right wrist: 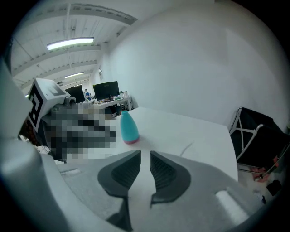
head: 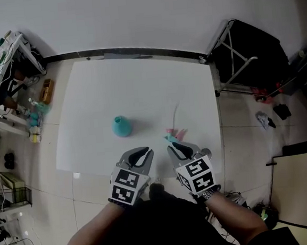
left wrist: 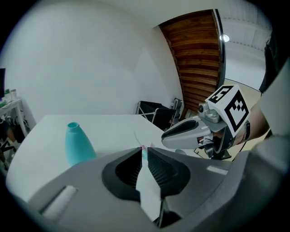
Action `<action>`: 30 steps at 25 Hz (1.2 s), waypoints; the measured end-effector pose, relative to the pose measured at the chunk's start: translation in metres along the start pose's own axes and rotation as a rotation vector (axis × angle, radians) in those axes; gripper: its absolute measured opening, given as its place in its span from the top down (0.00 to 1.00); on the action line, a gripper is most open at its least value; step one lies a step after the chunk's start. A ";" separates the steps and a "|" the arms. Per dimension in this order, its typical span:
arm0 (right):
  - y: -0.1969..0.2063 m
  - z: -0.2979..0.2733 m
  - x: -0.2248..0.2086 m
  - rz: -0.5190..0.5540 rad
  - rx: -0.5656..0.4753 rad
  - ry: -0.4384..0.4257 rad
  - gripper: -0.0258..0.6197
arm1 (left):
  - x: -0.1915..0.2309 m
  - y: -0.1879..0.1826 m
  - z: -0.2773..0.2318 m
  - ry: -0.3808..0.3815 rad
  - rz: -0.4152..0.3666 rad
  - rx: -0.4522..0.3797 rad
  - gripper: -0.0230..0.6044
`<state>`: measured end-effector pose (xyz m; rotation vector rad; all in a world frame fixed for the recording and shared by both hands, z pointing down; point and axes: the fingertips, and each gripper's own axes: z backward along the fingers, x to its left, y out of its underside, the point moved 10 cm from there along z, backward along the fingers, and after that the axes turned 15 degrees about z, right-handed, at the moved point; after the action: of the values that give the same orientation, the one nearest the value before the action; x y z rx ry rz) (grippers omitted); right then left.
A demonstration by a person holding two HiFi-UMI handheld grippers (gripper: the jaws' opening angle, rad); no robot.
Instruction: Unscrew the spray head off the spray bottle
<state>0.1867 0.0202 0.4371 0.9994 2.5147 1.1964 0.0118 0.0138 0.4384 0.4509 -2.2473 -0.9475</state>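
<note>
Spray bottle [head: 121, 126] stands uncapped; left gripper [left wrist: 144, 151] and right gripper [right wrist: 145, 156] fingers slightly spread, empty.

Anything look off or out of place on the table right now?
The spray head lies on its side near the table's front right, dip tube trailing away, apart from the upright teal bottle, whose neck stands open. No spill shows.

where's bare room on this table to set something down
Bare: the far half of the table, beyond the teal bottle, and the strip left of it. A hand can likely pass between bottle and spray head. Crowded: the near edge, where the spray head lies by the right tongs and the left tongs.
</note>
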 end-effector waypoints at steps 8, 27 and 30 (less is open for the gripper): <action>0.021 -0.020 -0.018 0.067 0.072 -0.085 0.78 | -0.008 0.003 -0.019 -0.062 0.033 0.013 0.87; 0.042 -0.072 -0.022 0.393 0.272 -0.105 0.74 | 0.018 0.015 -0.022 -0.059 0.073 0.064 0.85; 0.042 -0.076 -0.021 0.424 0.298 -0.125 0.74 | 0.024 0.016 -0.017 -0.060 0.077 0.068 0.85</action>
<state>0.1910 -0.0220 0.5161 1.6896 2.5020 0.8206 0.0049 0.0032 0.4701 0.3677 -2.3394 -0.8576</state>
